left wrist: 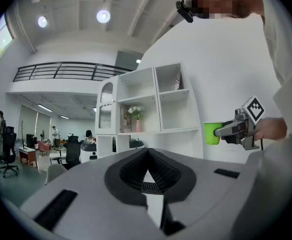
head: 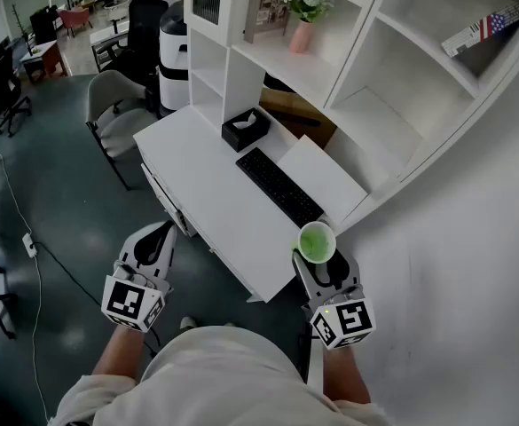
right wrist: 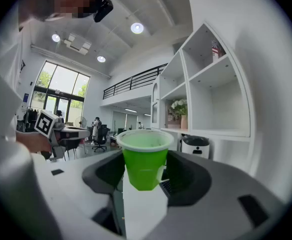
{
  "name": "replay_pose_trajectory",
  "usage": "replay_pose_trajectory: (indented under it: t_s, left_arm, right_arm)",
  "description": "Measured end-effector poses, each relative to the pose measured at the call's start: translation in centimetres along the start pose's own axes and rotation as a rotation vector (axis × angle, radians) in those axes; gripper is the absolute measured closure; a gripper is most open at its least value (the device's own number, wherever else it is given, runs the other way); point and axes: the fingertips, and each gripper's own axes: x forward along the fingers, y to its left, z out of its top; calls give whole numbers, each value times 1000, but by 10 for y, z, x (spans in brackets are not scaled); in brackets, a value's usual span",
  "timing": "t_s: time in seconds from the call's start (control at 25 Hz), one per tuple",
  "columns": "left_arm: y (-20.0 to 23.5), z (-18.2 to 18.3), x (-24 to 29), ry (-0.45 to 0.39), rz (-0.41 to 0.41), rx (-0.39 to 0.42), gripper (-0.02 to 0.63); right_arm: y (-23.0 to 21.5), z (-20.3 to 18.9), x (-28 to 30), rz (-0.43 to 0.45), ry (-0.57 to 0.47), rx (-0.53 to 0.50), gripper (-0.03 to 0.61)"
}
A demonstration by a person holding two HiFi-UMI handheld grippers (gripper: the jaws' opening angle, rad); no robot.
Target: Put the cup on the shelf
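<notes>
My right gripper (head: pixel 318 256) is shut on a green plastic cup (head: pixel 317 241) and holds it upright over the desk's near right corner. In the right gripper view the cup (right wrist: pixel 145 161) stands between the jaws, empty as far as I can see. The white shelf unit (head: pixel 365 105) rises beyond the desk, its cubbies (right wrist: pixel 210 104) ahead and to the right of the cup. My left gripper (head: pixel 160 236) hangs over the floor left of the desk, jaws together with nothing in them. The left gripper view shows the cup (left wrist: pixel 212 133) off to the right.
On the white desk (head: pixel 215 193) lie a black keyboard (head: pixel 281 186) and a black tissue box (head: pixel 246 130). A pink vase of flowers (head: pixel 302 32) and a flag-printed book (head: pixel 483 29) sit on shelves. A grey chair (head: pixel 117 114) stands at the left; a white wall (head: pixel 454 264) runs on the right.
</notes>
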Motion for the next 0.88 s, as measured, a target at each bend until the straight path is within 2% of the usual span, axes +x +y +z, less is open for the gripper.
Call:
replay_pose_trajectory:
  t_s: [0.52,0.88]
  left_arm:
    - [-10,0,-2,5,6,2,614]
    - [-14,-6,-11,8,39,2,614]
  right_arm:
    - [-4,-1,-5,12,-2,-2,311]
    - [-8,-4,-4,29,-15,-10,311]
